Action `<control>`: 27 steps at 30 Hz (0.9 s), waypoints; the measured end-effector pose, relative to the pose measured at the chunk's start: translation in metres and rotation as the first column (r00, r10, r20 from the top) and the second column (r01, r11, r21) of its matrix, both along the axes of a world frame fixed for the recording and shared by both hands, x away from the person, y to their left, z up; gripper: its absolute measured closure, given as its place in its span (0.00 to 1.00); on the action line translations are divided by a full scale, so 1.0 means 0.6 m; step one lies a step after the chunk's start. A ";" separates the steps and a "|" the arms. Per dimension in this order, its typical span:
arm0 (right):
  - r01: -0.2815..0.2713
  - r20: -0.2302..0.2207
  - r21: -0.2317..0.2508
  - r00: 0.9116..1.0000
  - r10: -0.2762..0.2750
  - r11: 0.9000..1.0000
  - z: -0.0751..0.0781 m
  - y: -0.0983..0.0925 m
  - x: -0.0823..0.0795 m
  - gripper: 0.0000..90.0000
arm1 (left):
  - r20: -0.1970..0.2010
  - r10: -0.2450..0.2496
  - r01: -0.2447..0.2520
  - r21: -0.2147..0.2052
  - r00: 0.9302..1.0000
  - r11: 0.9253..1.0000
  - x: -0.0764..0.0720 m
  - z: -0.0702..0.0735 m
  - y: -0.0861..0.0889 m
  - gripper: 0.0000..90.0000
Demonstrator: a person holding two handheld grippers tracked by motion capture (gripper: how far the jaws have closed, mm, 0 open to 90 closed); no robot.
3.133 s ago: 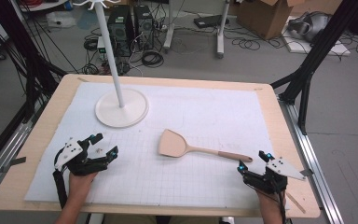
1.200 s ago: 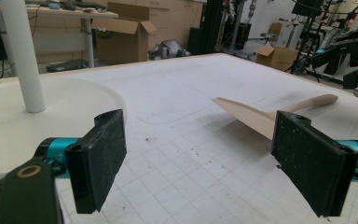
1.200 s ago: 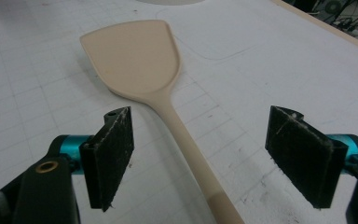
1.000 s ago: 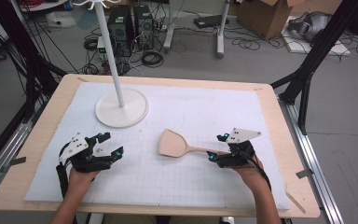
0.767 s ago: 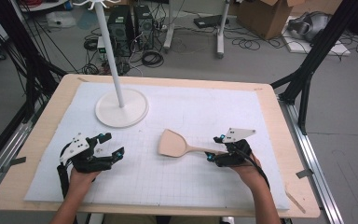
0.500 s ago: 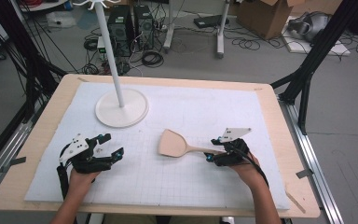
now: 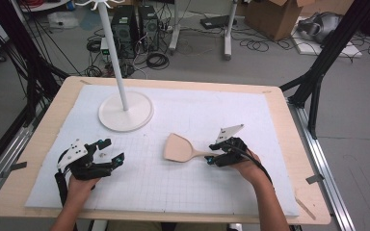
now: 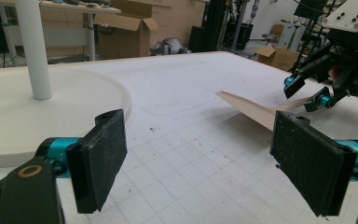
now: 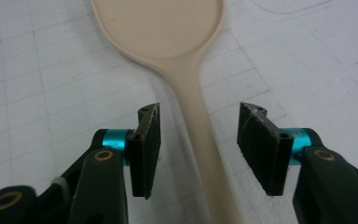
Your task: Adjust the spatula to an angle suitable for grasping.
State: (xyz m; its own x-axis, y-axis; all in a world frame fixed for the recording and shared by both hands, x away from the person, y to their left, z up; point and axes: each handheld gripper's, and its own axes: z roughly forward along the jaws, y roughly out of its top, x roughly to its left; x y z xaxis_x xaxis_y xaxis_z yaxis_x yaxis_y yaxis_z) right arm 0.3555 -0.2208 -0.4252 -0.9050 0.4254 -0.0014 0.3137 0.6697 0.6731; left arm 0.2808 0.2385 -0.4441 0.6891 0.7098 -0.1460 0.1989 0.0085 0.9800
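A light, stiff wooden spatula [image 9: 200, 121] is straddled at its slim handle, the best hold, by the right gripper [image 9: 199, 140], whose jaws have just been closing, untouching.

The white mat [image 7: 183, 192] lies bare along the table's near edge between the two hands, and bare again across its far right corner. The coat stand [image 7: 125, 109], its round base and upright pole, blocks the far left part. The wooden spatula [image 7: 179, 148] lies mid-table, its handle between the right gripper [image 7: 216, 158] pads with slim gaps either side.
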 end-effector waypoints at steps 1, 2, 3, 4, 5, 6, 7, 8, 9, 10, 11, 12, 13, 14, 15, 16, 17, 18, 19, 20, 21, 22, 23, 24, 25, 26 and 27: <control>-0.012 0.005 -0.007 1.000 0.012 1.000 -0.001 0.001 0.002 0.56 | -0.002 -0.001 0.001 0.001 1.000 1.000 0.000 0.000 0.001 0.21; -0.022 0.001 -0.013 1.000 0.022 1.000 -0.002 0.004 0.004 0.57 | -0.001 -0.002 0.002 0.002 1.000 1.000 0.001 0.000 0.001 0.21; -0.027 -0.005 -0.022 1.000 0.027 0.999 -0.003 0.007 0.005 0.58 | 0.001 -0.002 0.002 -0.001 1.000 1.000 0.001 -0.001 0.001 0.21; -0.038 -0.006 -0.033 0.999 0.038 0.999 -0.004 0.010 0.007 0.59 | 0.000 -0.003 0.003 -0.001 1.000 1.000 0.001 -0.001 0.001 0.21; -0.047 -0.008 -0.043 0.999 0.047 0.998 -0.004 0.015 0.009 0.60 | 0.000 -0.002 0.002 -0.003 1.000 1.000 0.001 -0.001 0.001 0.21; -0.060 -0.007 -0.046 0.998 0.060 0.997 -0.004 0.020 0.012 0.62 | 0.001 0.001 -0.001 -0.005 1.000 1.000 0.000 -0.001 0.001 0.21; -0.075 -0.004 -0.048 0.997 0.075 0.996 -0.005 0.025 0.015 0.64 | 0.004 -0.001 0.001 0.002 1.000 1.000 0.000 0.000 0.003 0.21; -0.090 -0.007 -0.055 0.996 0.090 0.994 -0.005 0.031 0.018 0.66 | 0.002 0.001 -0.001 -0.003 1.000 1.000 -0.001 0.000 0.003 0.21; -0.100 -0.008 -0.059 0.995 0.100 0.993 -0.006 0.035 0.021 0.70 | 0.004 0.003 -0.003 0.001 1.000 1.000 -0.002 0.000 0.005 0.21; -0.113 -0.019 -0.066 0.994 0.112 0.991 -0.007 0.039 0.024 0.73 | 0.002 0.004 -0.004 -0.002 1.000 1.000 -0.003 0.000 0.007 0.21; -0.116 -0.022 -0.069 0.993 0.115 0.991 -0.009 0.041 0.026 0.76 | 0.001 0.006 -0.006 -0.002 1.000 1.000 -0.003 -0.001 0.009 0.21; -0.124 -0.027 -0.073 0.992 0.123 0.990 -0.010 0.042 0.029 0.79 | 0.000 0.008 -0.008 -0.002 1.000 1.000 -0.003 -0.001 0.012 0.21; -0.135 -0.028 -0.073 0.991 0.133 0.988 -0.011 0.042 0.030 0.80 | -0.003 0.010 -0.010 -0.007 1.000 1.000 -0.004 -0.002 0.013 0.21; -0.141 -0.030 -0.074 0.990 0.139 0.987 -0.010 0.042 0.031 0.81 | -0.004 0.011 -0.011 -0.008 1.000 1.000 -0.005 -0.003 0.015 0.21; -0.152 -0.017 -0.076 0.988 0.151 0.985 -0.010 0.042 0.031 0.82 | -0.007 0.011 -0.011 -0.007 1.000 1.000 -0.006 -0.004 0.016 0.21; -0.161 -0.014 -0.082 0.987 0.160 0.984 -0.009 0.042 0.030 0.83 | -0.007 0.013 -0.013 -0.009 1.000 1.000 -0.007 -0.005 0.017 0.21; -0.164 -0.014 -0.084 0.986 0.163 0.983 -0.009 0.042 0.030 0.83 | -0.005 0.015 -0.015 -0.009 1.000 1.000 -0.007 -0.005 0.018 0.21; -0.170 -0.009 -0.083 0.985 0.170 0.982 -0.008 0.042 0.029 0.83 | -0.006 0.017 -0.017 -0.013 1.000 1.000 -0.007 -0.005 0.018 0.21; -0.175 -0.008 -0.081 0.985 0.175 0.981 -0.008 0.042 0.029 0.84 | -0.005 0.015 -0.015 -0.011 1.000 1.000 -0.007 -0.004 0.019 0.21; -0.178 -0.010 -0.077 0.984 0.177 0.981 -0.007 0.042 0.026 0.84 | -0.002 0.017 -0.017 -0.016 1.000 1.000 -0.007 -0.004 0.020 0.21; -0.186 -0.010 -0.069 0.983 0.186 0.980 -0.005 0.043 0.025 0.84 | -0.003 0.020 -0.020 -0.017 1.000 1.000 -0.007 -0.004 0.021 0.21; -0.192 -0.005 -0.057 0.981 0.192 0.980 -0.003 0.044 0.023 0.84 | -0.002 0.021 -0.021 -0.018 1.000 1.000 -0.007 -0.004 0.022 0.21; -0.196 -0.008 -0.042 0.981 0.196 0.980 -0.001 0.045 0.022 0.84 | -0.004 0.021 -0.021 -0.021 1.000 1.000 -0.007 -0.003 0.022 0.21; -0.197 -0.005 -0.029 0.980 0.197 0.980 0.001 0.044 0.022 0.84 | -0.003 0.023 -0.023 -0.021 1.000 1.000 -0.007 -0.003 0.023 0.21; -0.198 -0.013 -0.017 0.980 0.198 0.980 0.002 0.043 0.022 0.84 | -0.003 0.023 -0.023 -0.021 1.000 1.000 -0.007 -0.003 0.023 0.21; -0.190 -0.014 -0.010 0.982 0.190 0.982 0.004 0.042 0.022 0.84 | 0.000 0.024 -0.024 -0.022 1.000 0.999 -0.008 -0.002 0.024 0.21; -0.187 -0.022 -0.001 0.982 0.187 0.982 0.005 0.041 0.022 0.84 | 0.001 0.026 -0.026 -0.023 1.000 0.999 -0.008 -0.002 0.025 0.21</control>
State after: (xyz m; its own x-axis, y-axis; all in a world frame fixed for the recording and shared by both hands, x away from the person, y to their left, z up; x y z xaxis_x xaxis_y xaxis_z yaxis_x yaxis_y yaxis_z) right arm 0.3688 -0.1960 -0.4223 -0.9683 0.2491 0.0178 0.1974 0.7197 0.6657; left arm 0.2757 0.2536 -0.4453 0.6705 0.7240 -0.1620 0.1973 0.0364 0.9797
